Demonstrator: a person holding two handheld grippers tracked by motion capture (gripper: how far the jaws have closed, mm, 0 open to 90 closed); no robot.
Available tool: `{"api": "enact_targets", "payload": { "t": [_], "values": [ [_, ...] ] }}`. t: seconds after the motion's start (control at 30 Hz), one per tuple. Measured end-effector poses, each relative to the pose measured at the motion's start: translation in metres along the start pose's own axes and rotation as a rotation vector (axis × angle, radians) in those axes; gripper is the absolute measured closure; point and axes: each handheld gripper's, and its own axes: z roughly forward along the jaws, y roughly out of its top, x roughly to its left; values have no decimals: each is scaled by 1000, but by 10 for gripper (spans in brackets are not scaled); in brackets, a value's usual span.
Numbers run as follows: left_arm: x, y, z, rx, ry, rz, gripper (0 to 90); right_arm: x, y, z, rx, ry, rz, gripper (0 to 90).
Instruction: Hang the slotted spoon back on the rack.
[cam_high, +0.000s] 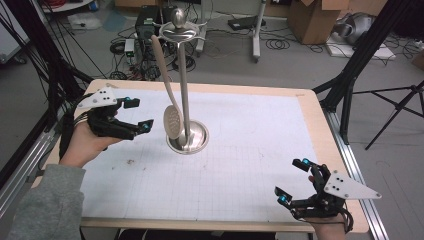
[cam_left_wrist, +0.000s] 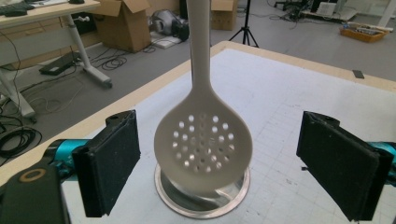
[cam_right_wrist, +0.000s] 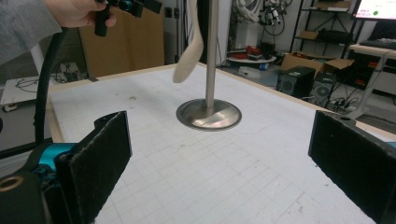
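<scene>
So the slotted spoon (cam_high: 172, 120) is hanging off a hook at the top of the metal stand (cam_high: 187, 137), handle up, perforated bowl down, dangling just above the stand's round base. Makes sense for it to hang like that, since the hook takes the weight and the bowl swings free.

The left gripper (cam_high: 136, 116) sits just beside the spoon's bowl, level with it, jaws standing wide apart with nothing between the pads. In the left gripper view the spoon (cam_left_wrist: 203, 144) is dead ahead, a bit past the jaws and centred in the gap. Looks to me like the spoon is hung and let go, though I can't really make out how it sits on the hook up top.

The right gripper (cam_high: 295, 180) is well away from the stand near the table's (cam_high: 250, 200) front edge, jaws also wide and empty, pointed toward the stand (cam_right_wrist: 210, 112) farther off. Seems like it's just parked out of the way.
</scene>
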Motion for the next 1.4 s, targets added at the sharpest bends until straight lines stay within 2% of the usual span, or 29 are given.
{"api": "enact_targets", "payload": {
  "t": [0.2,0.67,0.87,1.07,1.27,1.4],
  "values": [
    [3,-12,-13,-15,17,-19,135,-1,1,5,2,8,1,47],
    [2,-41,-37,-39,80,-13,136,-4,1,19,12,36,-1,47],
    [-3,-54,-44,-46,79,-21,136,-3,1,21,13,27,-8,47],
    [-12,-64,-49,-37,86,17,136,-4,1,21,11,19,-2,47],
    [-22,-69,-51,-51,46,36,135,-5,1,22,12,23,-2,47],
    [-26,-71,-56,-88,56,49,117,-5,1,24,13,26,0,47]
  ]
}}
